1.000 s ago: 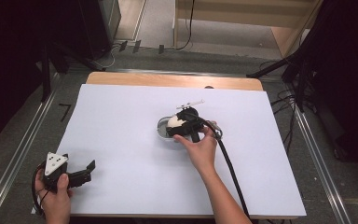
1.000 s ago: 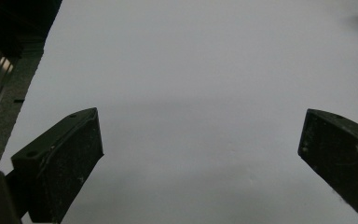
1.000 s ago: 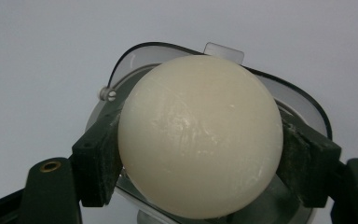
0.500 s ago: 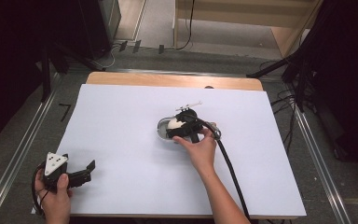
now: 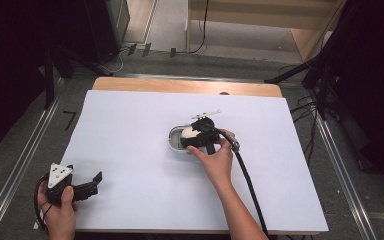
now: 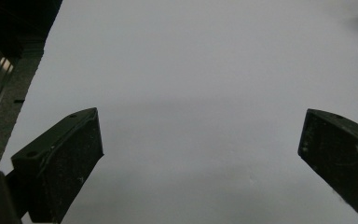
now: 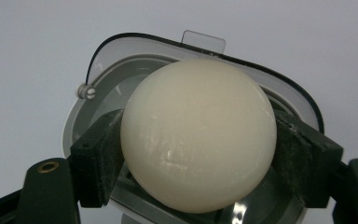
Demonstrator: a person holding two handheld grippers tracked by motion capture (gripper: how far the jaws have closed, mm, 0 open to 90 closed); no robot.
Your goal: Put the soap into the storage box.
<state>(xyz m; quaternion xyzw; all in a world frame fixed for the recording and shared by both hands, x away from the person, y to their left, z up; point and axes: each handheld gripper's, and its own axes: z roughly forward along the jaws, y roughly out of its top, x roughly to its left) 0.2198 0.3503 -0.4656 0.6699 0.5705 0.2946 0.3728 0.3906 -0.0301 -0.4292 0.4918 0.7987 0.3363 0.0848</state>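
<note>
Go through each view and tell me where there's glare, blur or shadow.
High view: even light on the white table cover, dark surroundings. Left gripper view: the left gripper has sharp jaws, with a soft shadow on the sheet between them and a blurred far corner. Right gripper view: the ball held in the right gripper is sharp, with faint sheen low on it; the container rim softens toward the back.

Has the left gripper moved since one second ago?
No. The left gripper stays by the white sheet's near left corner, jaws open.
</note>
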